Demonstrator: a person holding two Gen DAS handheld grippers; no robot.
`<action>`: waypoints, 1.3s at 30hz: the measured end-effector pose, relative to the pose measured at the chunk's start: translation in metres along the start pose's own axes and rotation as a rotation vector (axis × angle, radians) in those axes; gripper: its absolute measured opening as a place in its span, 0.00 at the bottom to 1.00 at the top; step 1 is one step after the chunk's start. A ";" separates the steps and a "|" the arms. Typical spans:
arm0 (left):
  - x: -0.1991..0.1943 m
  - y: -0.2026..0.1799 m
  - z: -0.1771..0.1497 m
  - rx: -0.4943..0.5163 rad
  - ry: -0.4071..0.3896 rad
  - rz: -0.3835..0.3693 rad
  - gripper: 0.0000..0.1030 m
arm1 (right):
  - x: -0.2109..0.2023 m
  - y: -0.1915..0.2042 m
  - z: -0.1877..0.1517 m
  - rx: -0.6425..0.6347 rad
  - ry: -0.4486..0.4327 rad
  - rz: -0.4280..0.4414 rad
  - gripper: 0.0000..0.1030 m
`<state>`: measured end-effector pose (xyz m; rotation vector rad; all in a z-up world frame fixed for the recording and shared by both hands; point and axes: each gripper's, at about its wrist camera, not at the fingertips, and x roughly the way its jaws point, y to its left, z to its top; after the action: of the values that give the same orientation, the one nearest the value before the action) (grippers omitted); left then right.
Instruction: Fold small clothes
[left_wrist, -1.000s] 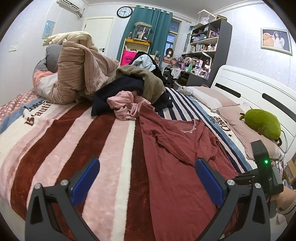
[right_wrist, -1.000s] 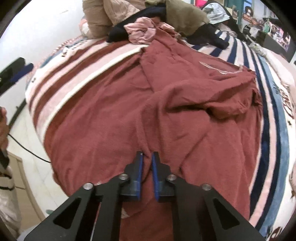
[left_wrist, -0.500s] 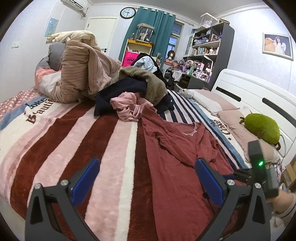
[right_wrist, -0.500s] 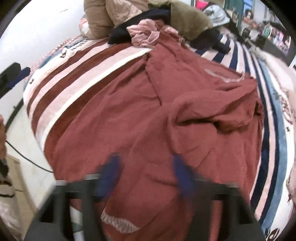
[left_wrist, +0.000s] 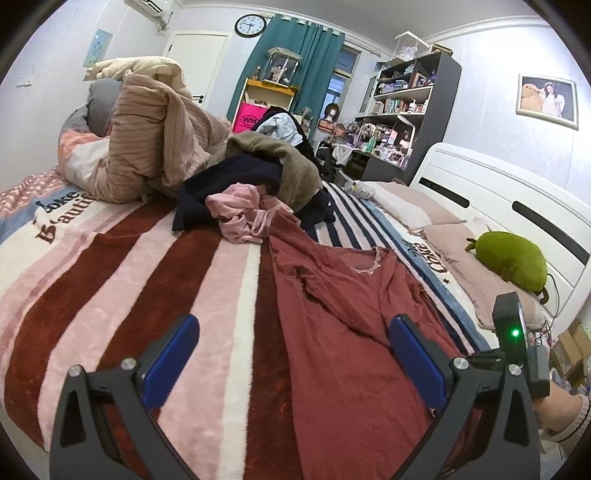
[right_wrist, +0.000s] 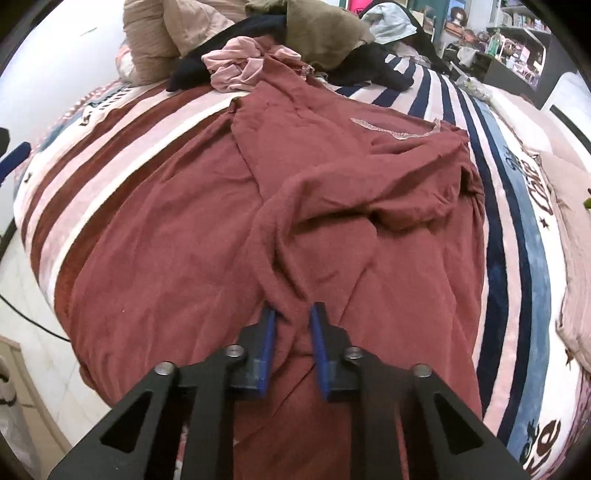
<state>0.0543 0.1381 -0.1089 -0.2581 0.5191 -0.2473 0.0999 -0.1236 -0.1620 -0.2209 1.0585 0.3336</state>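
While both grippers sit at the near edge of the bed, the scene reads as follows, with places given relative to the red garment.

Red garment: a dark red top (right_wrist: 332, 192) lies spread and rumpled on the striped blanket (left_wrist: 122, 280), its lace-trimmed neckline at the far end and its near end draped over the bed's edge.

Right gripper: the right gripper (right_wrist: 291, 325) sits at the near end of the red garment, its blue-padded jaws narrowly parted with a raised ridge of the red cloth running between them; whether the pads (right_wrist: 267, 339) actually pinch the cloth, I cannot tell.

Left gripper: the left gripper (left_wrist: 295, 354) hangs with its jaws spread wide and nothing between them, over the left border of the red garment where the cloth meets the blanket.

Pink garment: a crumpled pink piece (left_wrist: 243, 218) lies at the far end of the red garment, touching its far corner.

Clothes pile: beyond the pink garment, a heap of dark navy (left_wrist: 229, 181), olive (left_wrist: 288, 162) and tan ribbed (left_wrist: 155, 140) items is stacked at the far side of the bed.

Green plush toy: a green plush toy (left_wrist: 511, 260) rests on a pink pillow (left_wrist: 458, 254), well apart from the red garment, to its right near the white headboard (left_wrist: 517, 206).

Person's arm: a sleeve cuff and wrist (left_wrist: 557, 413) show at the right of the red garment's near end, behind the black body of the other gripper with its green light.
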 end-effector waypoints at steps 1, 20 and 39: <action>0.000 -0.001 0.000 0.003 -0.001 -0.001 0.99 | 0.001 0.001 0.000 0.002 0.009 0.023 0.04; -0.009 0.013 -0.004 0.014 0.018 0.049 0.99 | 0.018 0.056 0.043 0.079 0.054 0.472 0.26; 0.002 0.013 -0.044 0.048 0.107 0.005 0.99 | -0.070 -0.059 -0.032 0.168 -0.183 0.204 0.48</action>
<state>0.0355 0.1419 -0.1509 -0.1979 0.6189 -0.2691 0.0649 -0.2007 -0.1142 0.0676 0.9240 0.4374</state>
